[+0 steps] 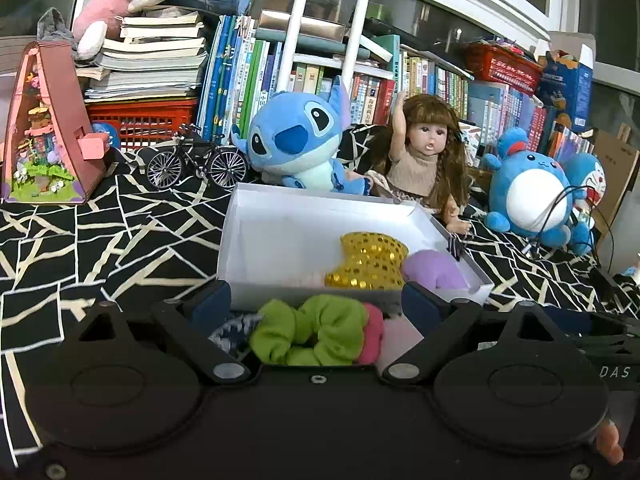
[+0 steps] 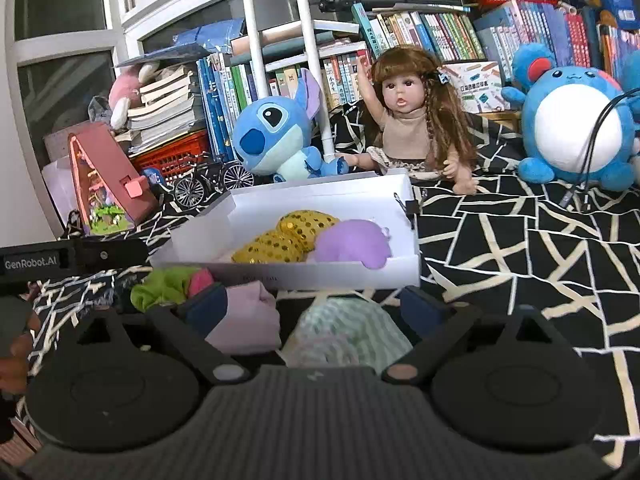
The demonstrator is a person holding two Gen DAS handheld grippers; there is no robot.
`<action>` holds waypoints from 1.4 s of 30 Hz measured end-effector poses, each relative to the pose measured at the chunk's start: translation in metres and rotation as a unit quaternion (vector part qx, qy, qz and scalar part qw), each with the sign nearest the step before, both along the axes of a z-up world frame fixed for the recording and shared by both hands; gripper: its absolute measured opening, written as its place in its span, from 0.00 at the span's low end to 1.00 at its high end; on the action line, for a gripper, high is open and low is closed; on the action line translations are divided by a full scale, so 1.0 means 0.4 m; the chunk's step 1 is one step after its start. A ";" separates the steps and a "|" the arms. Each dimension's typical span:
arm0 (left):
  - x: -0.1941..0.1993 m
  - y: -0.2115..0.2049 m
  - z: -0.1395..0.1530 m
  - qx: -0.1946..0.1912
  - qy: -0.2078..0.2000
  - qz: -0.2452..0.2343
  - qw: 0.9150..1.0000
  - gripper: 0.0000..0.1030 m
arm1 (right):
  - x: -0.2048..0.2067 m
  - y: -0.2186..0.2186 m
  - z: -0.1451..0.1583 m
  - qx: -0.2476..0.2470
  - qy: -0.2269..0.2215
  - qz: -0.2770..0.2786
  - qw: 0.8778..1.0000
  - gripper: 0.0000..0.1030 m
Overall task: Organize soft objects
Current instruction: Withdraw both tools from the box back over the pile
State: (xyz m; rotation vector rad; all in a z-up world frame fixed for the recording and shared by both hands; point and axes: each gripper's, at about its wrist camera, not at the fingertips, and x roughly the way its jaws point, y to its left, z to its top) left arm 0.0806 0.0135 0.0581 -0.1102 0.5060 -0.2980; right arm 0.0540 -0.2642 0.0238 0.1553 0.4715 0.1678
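Fingers of the left gripper (image 1: 316,298) spread around a green scrunchie (image 1: 310,334); right gripper (image 2: 314,304) fingers spread over a striped cloth (image 2: 348,336), before the white box (image 2: 320,274).

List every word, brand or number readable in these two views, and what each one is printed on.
"GenRobot.AI": on the left gripper, seen at the left edge of the right wrist view.
"DAS": on the black bar at the right edge of the left wrist view; the rest is cut off.
Book spines, blue carton and the white box: print too small or blurred to read.
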 end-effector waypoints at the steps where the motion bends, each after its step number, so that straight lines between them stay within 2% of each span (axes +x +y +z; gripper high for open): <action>1: -0.013 0.002 -0.006 -0.001 -0.003 -0.003 1.000 0.91 | -0.010 -0.001 -0.003 -0.003 -0.004 0.001 1.000 0.98; 9: -0.070 0.027 -0.037 -0.003 -0.005 -0.005 1.000 0.92 | -0.069 -0.004 -0.031 -0.013 -0.015 -0.015 1.000 0.99; 14: -0.104 0.046 -0.047 0.014 -0.013 0.005 1.000 0.93 | -0.089 0.004 -0.043 -0.037 -0.014 -0.022 0.999 1.00; 37: -0.175 0.118 -0.100 0.038 0.006 0.064 0.997 0.92 | -0.120 -0.009 -0.074 -0.039 -0.001 -0.047 0.998 1.00; 42: -0.175 0.127 -0.108 0.032 0.020 0.062 0.997 0.86 | -0.125 -0.005 -0.077 -0.039 0.004 -0.038 0.999 1.00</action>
